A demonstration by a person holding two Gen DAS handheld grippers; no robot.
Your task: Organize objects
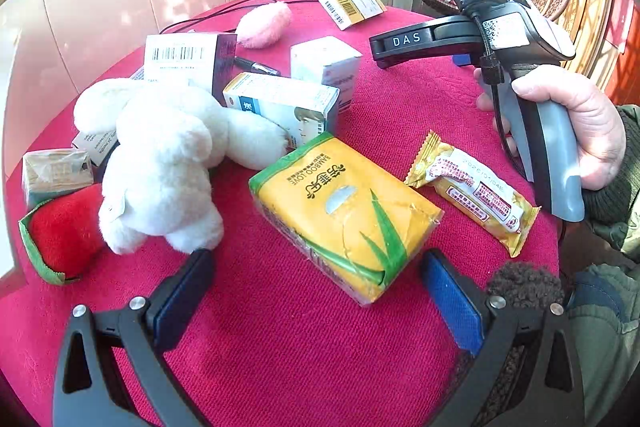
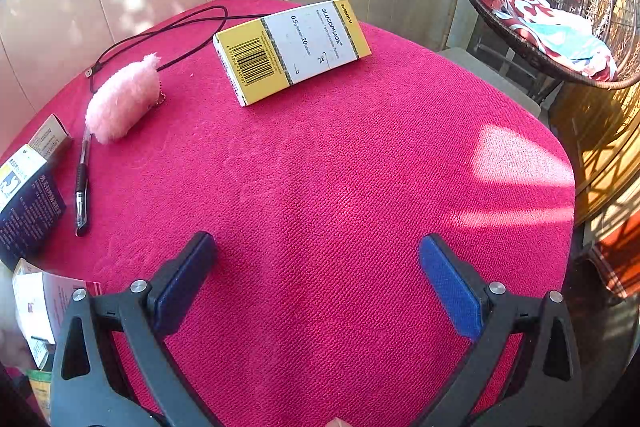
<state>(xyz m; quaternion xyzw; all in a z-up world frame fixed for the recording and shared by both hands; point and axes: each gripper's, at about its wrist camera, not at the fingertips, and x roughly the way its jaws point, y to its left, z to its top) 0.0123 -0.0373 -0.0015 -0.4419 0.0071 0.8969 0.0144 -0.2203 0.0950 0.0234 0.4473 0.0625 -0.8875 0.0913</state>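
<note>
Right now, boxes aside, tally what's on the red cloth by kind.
Plush toys: 3 (white bear, red strawberry, pink puff)
Soft packs: 2 (tissue pack, snack bar)
Pens: 1 (pen)
Cables: 1 (cable)
Total: 7

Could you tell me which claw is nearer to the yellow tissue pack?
Left. The left claw is open right at the tissue pack. The right claw hovers open over bare red cloth farther back.

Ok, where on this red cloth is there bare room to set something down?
The widest bare patch of red cloth lies ahead of the right gripper, bordered by the Glucophage box, the pen and the table's right edge. The crowded part is around the white plush bear and tissue pack.
</note>
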